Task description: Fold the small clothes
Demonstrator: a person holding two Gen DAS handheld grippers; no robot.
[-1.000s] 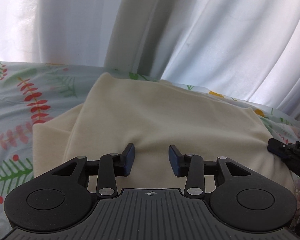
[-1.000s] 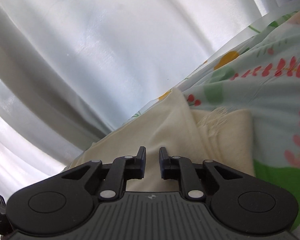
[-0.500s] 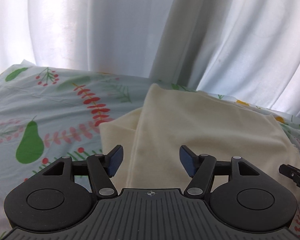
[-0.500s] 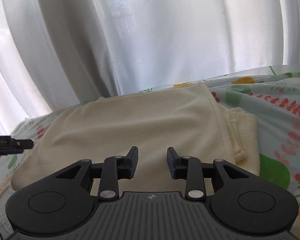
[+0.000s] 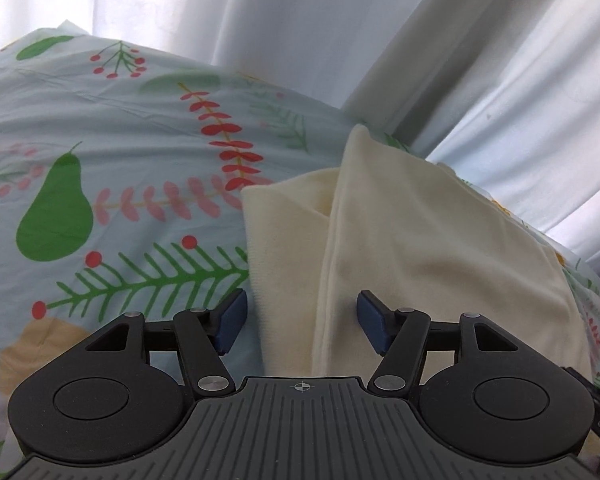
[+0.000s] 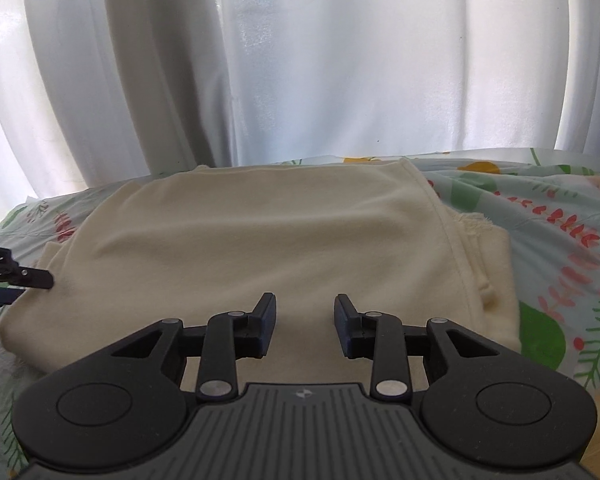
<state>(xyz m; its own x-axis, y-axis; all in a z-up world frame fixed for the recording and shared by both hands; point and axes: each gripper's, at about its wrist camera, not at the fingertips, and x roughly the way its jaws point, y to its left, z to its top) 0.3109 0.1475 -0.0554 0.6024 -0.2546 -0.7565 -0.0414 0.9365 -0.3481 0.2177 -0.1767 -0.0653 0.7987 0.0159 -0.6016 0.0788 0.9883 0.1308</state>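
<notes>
Between our left gripper (image 5: 299, 320) pads lies the near left edge of the cream garment (image 5: 420, 248): the jaws stand apart and are closing a little, with the cloth under the gap but neither pad pressing on it, so we hold nothing there. Our right gripper (image 6: 305, 326) is likewise parted, its jaws hanging over the near middle of the same garment (image 6: 260, 240) and clear of the fabric.

Outward from the jaws, the garment lies folded on the flower-and-pear printed bedsheet (image 5: 120, 160), a top layer lapped over a narrower under layer that sticks out at the left. On the right side a hemmed edge (image 6: 452, 240) runs from far to near, with a frayed strip just beyond it. White curtains (image 6: 300, 60) hang behind the far edge of the bed.

We judge the fold part done, with another fold probably to come. Risks from here: if our left pads shut where they are, they may pinch only the under layer, or the sheet with it, and the lift would drag the layers askew. If our right jaws close mid-panel rather than at an edge, they would bunch the cloth into a wrinkle. Uneven lifting between the two hands would skew the stack.
</notes>
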